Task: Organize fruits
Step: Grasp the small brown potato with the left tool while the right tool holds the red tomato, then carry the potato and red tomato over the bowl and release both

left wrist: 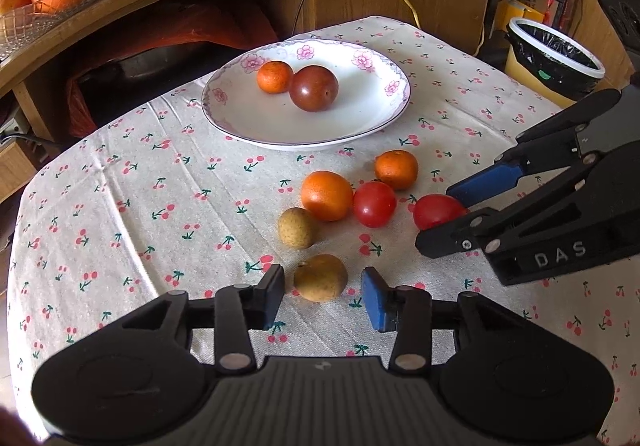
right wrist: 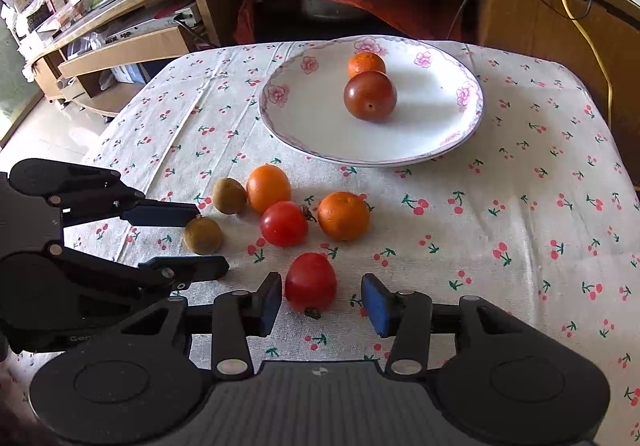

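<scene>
Judging by what lies where, the sorting is at an early stage: two fruits sit on the white floral-rimmed plate [left wrist: 360, 126], a small orange mandarin [left wrist: 274, 76] touching a dark reddish-brown round fruit [left wrist: 314, 88] at its four o'clock. Six more wait on the cherry-print tablecloth [left wrist: 120, 206], clustered at the plate's six o'clock.

The left gripper [left wrist: 322, 300] stands partly open around a tan, rough-skinned round fruit [left wrist: 320, 278]; its pads flank the fruit with a gap on each side, so nothing is gripped. At that fruit's eleven o'clock lies a second tan fruit [left wrist: 298, 228], with a larger smooth orange [left wrist: 327, 195] beyond it.

The right gripper [right wrist: 322, 304] is likewise partly open around a red tomato lying on its side [right wrist: 310, 282]; its left pad sits just beside the skin, its right pad stands clear. At the tomato's eleven o'clock rests another red tomato [right wrist: 284, 223], and at one o'clock a dimpled mandarin [right wrist: 343, 215].

Neither fruit is lifted yet. All six loose pieces probably remain to be carried to the plate, which has bare space toward its near rim.
</scene>
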Action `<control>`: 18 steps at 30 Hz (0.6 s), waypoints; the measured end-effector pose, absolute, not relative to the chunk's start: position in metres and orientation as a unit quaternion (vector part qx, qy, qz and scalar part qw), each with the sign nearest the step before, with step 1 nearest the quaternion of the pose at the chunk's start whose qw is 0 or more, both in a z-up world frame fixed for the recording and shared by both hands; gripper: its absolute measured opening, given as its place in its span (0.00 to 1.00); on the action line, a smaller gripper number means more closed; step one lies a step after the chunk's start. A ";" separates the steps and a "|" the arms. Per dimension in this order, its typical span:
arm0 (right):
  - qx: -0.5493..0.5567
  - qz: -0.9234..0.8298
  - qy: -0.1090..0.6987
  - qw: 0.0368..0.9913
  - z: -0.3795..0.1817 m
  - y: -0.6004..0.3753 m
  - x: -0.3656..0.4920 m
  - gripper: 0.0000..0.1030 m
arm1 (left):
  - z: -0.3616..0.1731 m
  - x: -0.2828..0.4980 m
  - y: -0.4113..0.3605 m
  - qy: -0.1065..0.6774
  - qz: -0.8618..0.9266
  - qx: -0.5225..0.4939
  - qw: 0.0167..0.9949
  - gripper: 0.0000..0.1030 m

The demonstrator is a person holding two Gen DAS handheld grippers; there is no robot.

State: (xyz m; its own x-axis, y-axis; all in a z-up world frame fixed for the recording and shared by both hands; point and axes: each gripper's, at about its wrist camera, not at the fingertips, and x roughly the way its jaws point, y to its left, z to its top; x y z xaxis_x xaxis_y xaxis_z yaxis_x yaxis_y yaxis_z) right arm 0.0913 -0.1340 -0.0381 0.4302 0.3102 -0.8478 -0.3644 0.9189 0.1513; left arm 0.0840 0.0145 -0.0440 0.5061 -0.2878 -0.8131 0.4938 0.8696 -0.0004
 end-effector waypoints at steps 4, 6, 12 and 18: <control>-0.035 0.201 0.497 0.844 -0.039 -0.129 0.092 0.34 | -0.044 0.084 0.014 0.442 -0.224 0.119 0.860 0.44; -0.038 0.199 0.498 0.843 -0.039 -0.128 0.092 0.25 | -0.043 0.084 0.014 0.444 -0.226 0.119 0.859 0.37; -0.052 0.199 0.496 0.844 -0.038 -0.122 0.091 0.22 | -0.041 0.081 0.012 0.443 -0.218 0.133 0.859 0.36; -0.045 0.205 0.483 0.850 -0.029 -0.123 0.091 0.22 | -0.025 0.084 0.010 0.427 -0.223 0.124 0.867 0.36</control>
